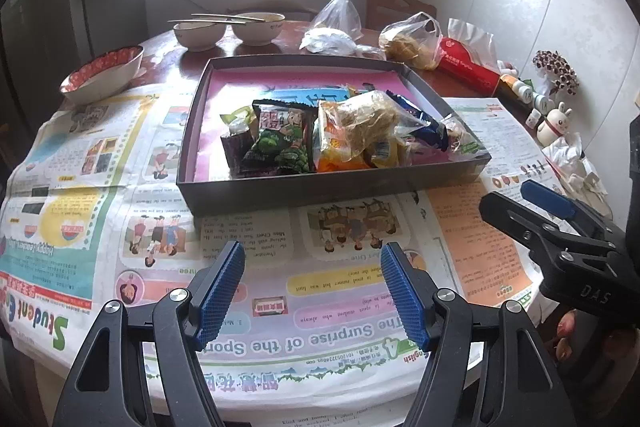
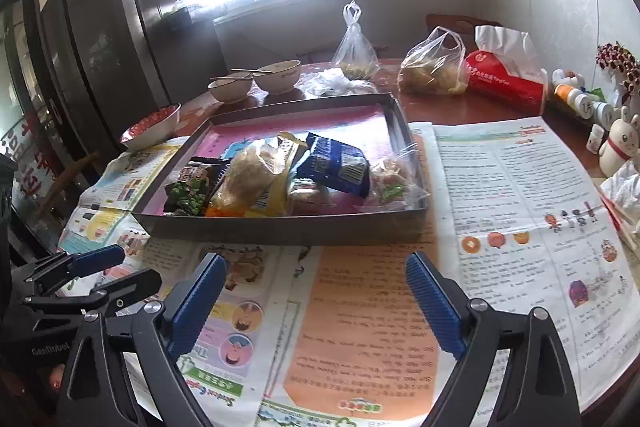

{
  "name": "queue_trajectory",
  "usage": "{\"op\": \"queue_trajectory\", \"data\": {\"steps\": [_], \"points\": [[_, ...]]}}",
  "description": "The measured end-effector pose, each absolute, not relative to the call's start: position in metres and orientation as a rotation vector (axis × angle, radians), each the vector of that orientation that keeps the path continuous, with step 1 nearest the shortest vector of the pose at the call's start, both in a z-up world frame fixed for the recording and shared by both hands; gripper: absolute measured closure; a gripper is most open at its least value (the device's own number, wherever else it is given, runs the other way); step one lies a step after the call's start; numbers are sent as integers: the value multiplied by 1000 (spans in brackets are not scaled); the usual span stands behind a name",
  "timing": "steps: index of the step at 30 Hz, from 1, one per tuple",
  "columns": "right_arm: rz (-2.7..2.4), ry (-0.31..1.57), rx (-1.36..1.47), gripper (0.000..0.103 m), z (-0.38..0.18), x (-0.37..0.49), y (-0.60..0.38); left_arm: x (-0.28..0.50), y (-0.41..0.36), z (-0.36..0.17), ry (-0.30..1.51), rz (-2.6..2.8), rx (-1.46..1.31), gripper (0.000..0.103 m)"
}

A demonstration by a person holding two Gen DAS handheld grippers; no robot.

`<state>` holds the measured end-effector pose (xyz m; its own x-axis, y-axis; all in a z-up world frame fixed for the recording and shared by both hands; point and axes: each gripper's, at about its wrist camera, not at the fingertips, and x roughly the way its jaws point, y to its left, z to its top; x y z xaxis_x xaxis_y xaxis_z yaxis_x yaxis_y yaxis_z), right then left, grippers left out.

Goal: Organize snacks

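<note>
A shallow dark box (image 1: 304,187) (image 2: 280,229) with a pink floor sits on newspaper in the middle of the table. Several snack packets lie heaped in its near half: a green pea packet (image 1: 280,143) (image 2: 184,201), an orange packet (image 1: 336,147), a clear bag of pale snacks (image 1: 372,119) (image 2: 252,171) and a blue packet (image 1: 424,127) (image 2: 336,165). My left gripper (image 1: 312,291) hovers open over the newspaper in front of the box, nothing between its fingers. My right gripper (image 2: 316,301) is open too, empty, short of the box's near wall. Each gripper shows in the other's view, the right gripper (image 1: 532,203) and the left gripper (image 2: 120,267).
Newspaper (image 1: 120,227) (image 2: 500,207) covers the near table. Behind the box stand bowls with chopsticks (image 1: 224,27) (image 2: 256,79), a red-patterned bowl (image 1: 104,75), plastic bags (image 1: 408,39) (image 2: 436,67), a red tissue pack (image 1: 468,63) (image 2: 508,83), small bottles and a rabbit figurine (image 1: 556,123) (image 2: 620,143).
</note>
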<state>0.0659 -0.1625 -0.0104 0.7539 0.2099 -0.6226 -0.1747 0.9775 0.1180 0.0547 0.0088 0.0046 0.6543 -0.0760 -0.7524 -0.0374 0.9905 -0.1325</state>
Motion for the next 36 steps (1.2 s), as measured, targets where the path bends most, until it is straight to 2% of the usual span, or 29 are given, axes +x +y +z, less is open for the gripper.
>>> {"op": "queue_trajectory", "data": {"steps": [36], "points": [[237,664,-4,7,-9,48,-147,48,8,2,865,-34,-152,31]]}}
